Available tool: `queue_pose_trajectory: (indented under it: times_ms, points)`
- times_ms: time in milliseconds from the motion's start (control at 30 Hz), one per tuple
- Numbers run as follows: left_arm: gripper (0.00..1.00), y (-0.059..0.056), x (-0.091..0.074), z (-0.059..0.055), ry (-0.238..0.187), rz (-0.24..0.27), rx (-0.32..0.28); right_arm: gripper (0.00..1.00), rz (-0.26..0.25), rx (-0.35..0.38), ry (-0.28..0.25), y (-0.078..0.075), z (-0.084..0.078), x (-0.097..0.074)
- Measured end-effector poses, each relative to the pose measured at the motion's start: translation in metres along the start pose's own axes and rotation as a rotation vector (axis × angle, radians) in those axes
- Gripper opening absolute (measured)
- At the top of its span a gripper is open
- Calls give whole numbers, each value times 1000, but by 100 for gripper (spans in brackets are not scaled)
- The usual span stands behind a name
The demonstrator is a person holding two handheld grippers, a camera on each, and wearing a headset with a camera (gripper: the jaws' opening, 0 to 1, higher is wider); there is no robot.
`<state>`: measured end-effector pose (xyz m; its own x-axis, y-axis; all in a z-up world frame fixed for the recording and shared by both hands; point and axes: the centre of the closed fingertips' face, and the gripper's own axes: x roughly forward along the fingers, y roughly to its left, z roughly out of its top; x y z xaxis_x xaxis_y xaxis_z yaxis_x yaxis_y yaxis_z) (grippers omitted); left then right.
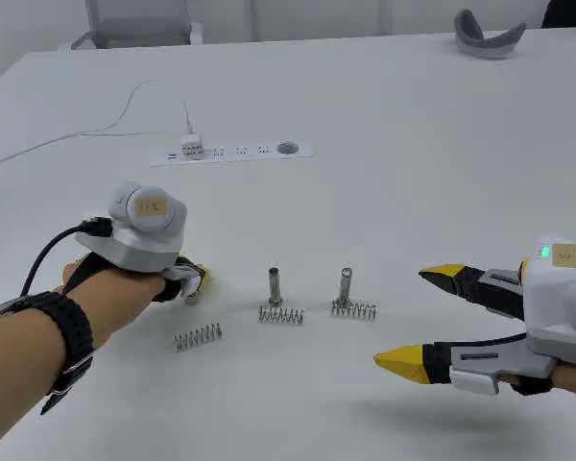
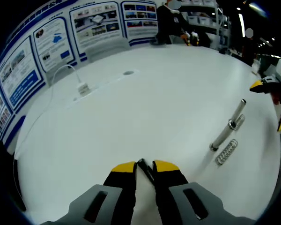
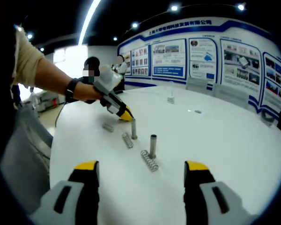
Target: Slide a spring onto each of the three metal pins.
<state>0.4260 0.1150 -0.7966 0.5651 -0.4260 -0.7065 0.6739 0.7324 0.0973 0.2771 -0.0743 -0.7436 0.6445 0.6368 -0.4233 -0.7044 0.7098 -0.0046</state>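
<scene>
Two metal pins stand upright on the white table (image 1: 384,182): one (image 1: 276,285) (image 3: 134,128) in the middle and one (image 1: 346,283) (image 3: 152,146) to its right. A spring lies at the foot of each (image 1: 281,314) (image 1: 354,309), and a third spring (image 1: 198,336) (image 3: 107,126) lies loose further left. My left gripper (image 1: 194,284) (image 2: 144,167) rests low on the table to the left of the pins, shut on a thin dark third pin (image 2: 144,168). My right gripper (image 1: 420,317) (image 3: 141,167) hovers open to the right, pointing at the pins, with nothing between its fingers.
A white power strip (image 1: 232,152) with a plugged-in charger (image 1: 192,146) and a cable lies behind the pins. A grey curved object (image 1: 488,36) sits at the far right edge, and a chair (image 1: 139,21) stands beyond the table.
</scene>
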Motion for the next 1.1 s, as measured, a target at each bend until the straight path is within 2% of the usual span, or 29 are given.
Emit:
queue_pose_trajectory:
  times_ms: [167, 533, 600, 667, 700, 767, 1100]
  points:
    - [10, -1, 1, 0, 5, -5, 1, 75, -1, 0, 2, 0, 0, 0]
    - [10, 0, 0, -1, 21, -2, 20, 75, 1, 10, 6, 1, -2, 1]
    - [11, 1, 1, -2, 31, 2, 14, 75, 1, 12, 6, 1, -2, 1]
    - [12, 0, 2, -6, 61, -5, 6, 75, 2, 12, 7, 2, -2, 1]
    - [12, 1, 2, -4, 52, 1, -2, 75, 2, 12, 7, 2, -2, 1]
    - [11, 0, 1, -5, 65, 1, -9, 75, 2, 13, 7, 2, -2, 1]
    - [8, -1, 0, -5, 71, 14, 1, 75, 1, 13, 4, 2, -1, 1]
